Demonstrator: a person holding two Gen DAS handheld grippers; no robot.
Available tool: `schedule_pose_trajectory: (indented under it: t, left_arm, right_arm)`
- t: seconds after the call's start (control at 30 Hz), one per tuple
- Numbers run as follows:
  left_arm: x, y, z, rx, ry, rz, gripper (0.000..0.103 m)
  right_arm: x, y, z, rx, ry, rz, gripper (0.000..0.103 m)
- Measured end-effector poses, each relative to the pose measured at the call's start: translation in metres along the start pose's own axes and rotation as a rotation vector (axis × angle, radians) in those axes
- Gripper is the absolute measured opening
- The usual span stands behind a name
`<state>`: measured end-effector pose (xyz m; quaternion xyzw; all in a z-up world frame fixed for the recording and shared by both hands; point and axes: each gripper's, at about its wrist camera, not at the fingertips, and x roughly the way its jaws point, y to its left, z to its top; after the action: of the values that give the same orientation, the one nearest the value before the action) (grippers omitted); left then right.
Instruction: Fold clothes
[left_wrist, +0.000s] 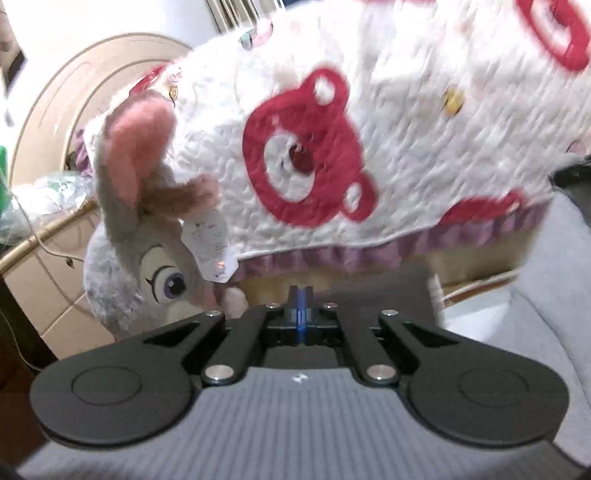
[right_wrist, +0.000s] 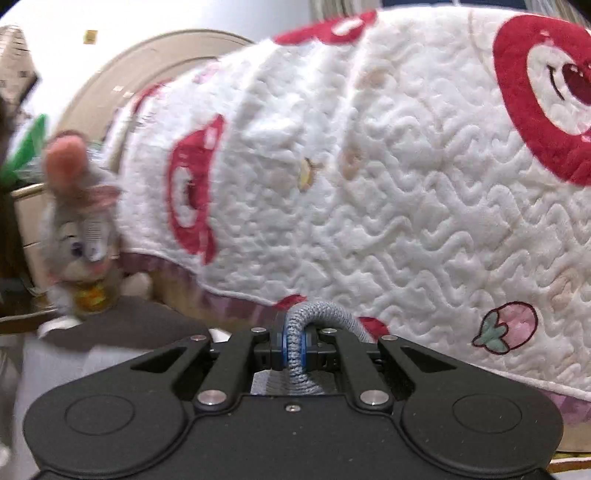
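Pinching a ribbed grey knit edge (right_wrist: 301, 354), my right gripper (right_wrist: 294, 349) holds the cloth as a loop that arches forward over its clamped pads and trails back under the tool. My left gripper (left_wrist: 301, 317) has its blue pads pressed together; grey fabric (left_wrist: 546, 332) lies below it and to its right, but I cannot tell whether any is caught between them. So the garment sits under and between both tools, its long run seemingly side to side, the right hand having the surer hold. Beyond hangs a white quilted blanket (right_wrist: 406, 184) with red bear faces, a grey plush rabbit (left_wrist: 147, 206) at its left end.
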<state>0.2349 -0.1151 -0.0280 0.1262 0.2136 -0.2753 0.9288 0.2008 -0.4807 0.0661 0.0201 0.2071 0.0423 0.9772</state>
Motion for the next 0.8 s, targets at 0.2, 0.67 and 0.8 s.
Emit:
schedule_pose_trajectory:
  t: [0.2,0.67,0.8]
  left_arm:
    - [0.017,-0.002,-0.009,-0.049,0.074,-0.031,0.005]
    - [0.017,-0.058,-0.145,-0.376,0.487,-0.292,0.046]
    - [0.014,-0.059,-0.15,-0.406,0.471,-0.237,0.049]
  right_arm:
    - [0.072,-0.012,-0.043,-0.011,0.324,-0.099,0.043]
    - [-0.083,-0.065,-0.126,0.234,0.293,-0.11,0.053]
    - [-0.12,-0.041,-0.157,0.326,0.354,0.004,0.053]
